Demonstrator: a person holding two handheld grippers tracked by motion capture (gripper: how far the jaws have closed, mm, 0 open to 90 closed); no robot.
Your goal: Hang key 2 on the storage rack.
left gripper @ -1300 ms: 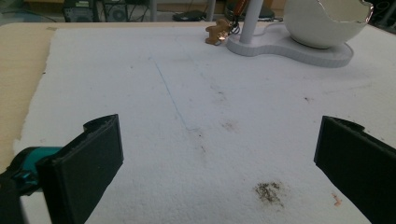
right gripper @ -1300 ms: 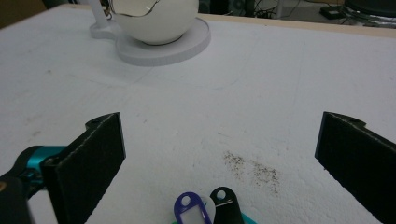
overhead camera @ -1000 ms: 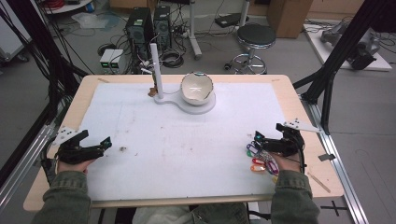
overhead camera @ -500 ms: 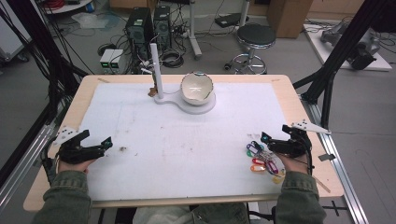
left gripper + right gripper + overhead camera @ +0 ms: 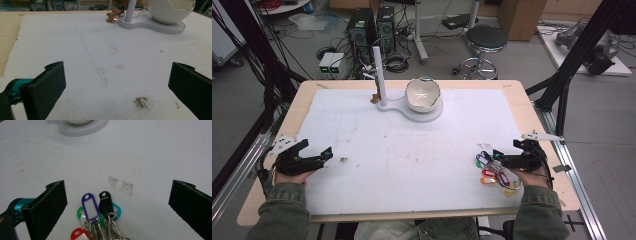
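A bunch of coloured key tags (image 5: 490,171) on metal rings lies on the white mat (image 5: 412,155) at the near right. My right gripper (image 5: 502,159) stands open just right of the bunch, low over the mat. In the right gripper view the tags (image 5: 93,213), with a purple one and a black one on top, lie between the wide-apart jaws of that gripper (image 5: 117,210), nearer the left one. My left gripper (image 5: 315,151) is open at the near left. Bare mat lies between the jaws of the left gripper (image 5: 117,92).
A white stand (image 5: 412,111) with an upright post (image 5: 378,75) and a cracked-egg bowl (image 5: 423,94) sits at the back middle. A small brown figure (image 5: 375,98) lies at the post's foot. Dark smudges (image 5: 141,102) mark the mat. Bare wood edges the mat (image 5: 532,115).
My right gripper has shifted slightly right and toward the near edge, off the key tags. The left gripper and the tags have stayed put.
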